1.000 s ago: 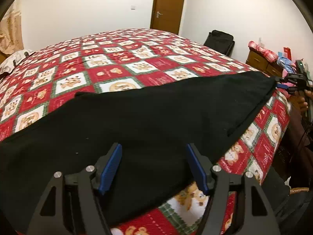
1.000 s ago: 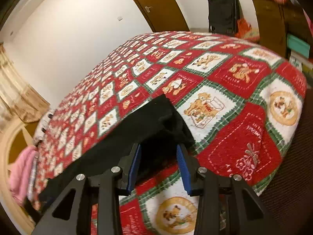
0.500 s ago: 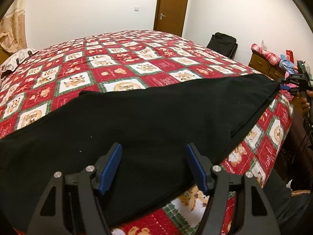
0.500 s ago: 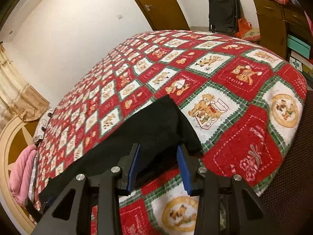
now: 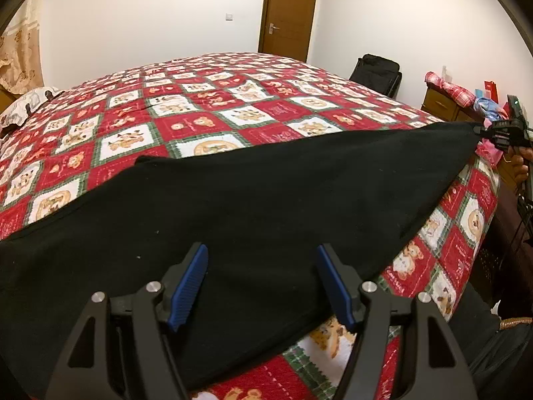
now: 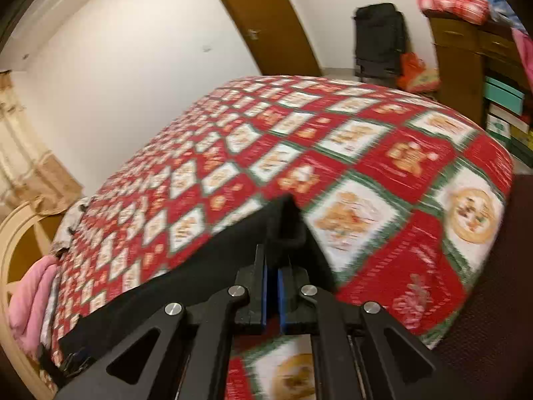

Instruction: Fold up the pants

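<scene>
- Pants (image 5: 266, 200): black, spread flat lengthwise along the near edge of the bed (image 5: 233, 106), on the red patchwork quilt. No cross fold visible yet; whether the legs are already laid one on the other cannot be told from the dark fabric.
- Right gripper (image 6: 272, 286): fingers have just been closing w/ the pants' end between them; now clenched on that end, cloth bunched right at the tips. In the left wrist view the same gripper (image 5: 481, 130) sits at the far right tip of the pants, fabric drawn to a point there.
- Left gripper (image 5: 263, 280): fingers released, standing wide apart above the pants' near edge; pads not pressing on cloth. No grip on this end yet.
- Status, est.: early stage. One end secured, other end not.
- Remaining, est.: left fingers to take the near end/edge, then carry one end over to the other, flatten, poss. repeat for a compact stack.
- Right wrist view is blurred; fine detail of the grip is unclear.
</scene>
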`<action>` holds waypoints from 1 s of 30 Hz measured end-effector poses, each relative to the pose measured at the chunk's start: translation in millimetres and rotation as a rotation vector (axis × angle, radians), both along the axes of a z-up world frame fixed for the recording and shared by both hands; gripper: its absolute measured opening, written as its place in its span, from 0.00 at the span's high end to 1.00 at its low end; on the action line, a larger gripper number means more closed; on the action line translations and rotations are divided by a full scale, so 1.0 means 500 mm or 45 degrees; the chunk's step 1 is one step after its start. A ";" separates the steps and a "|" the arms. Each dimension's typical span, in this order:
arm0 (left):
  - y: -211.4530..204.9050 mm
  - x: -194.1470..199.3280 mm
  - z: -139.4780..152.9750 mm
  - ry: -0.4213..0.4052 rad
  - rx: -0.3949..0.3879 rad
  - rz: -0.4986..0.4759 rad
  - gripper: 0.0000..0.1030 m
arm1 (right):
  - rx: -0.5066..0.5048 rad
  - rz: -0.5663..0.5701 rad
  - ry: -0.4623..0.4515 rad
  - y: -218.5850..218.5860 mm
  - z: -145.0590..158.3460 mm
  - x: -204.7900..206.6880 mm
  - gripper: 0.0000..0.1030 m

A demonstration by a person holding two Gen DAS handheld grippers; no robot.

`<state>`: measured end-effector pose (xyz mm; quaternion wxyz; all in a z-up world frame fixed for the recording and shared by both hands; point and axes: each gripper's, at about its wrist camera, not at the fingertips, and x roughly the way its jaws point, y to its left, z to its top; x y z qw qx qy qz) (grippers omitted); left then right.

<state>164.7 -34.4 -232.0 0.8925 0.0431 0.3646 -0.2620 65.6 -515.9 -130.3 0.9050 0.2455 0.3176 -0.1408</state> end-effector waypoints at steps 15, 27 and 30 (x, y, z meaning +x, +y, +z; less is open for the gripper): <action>0.007 -0.007 0.007 0.018 0.007 -0.013 0.31 | -0.261 -0.172 -0.049 0.013 0.045 -0.041 0.36; 0.032 -0.009 0.008 0.003 0.013 0.035 0.31 | -0.100 0.089 0.190 0.044 -0.064 0.176 0.36; 0.052 -0.006 0.014 -0.006 0.008 0.062 0.31 | -0.020 0.069 0.188 0.027 -0.066 0.174 0.36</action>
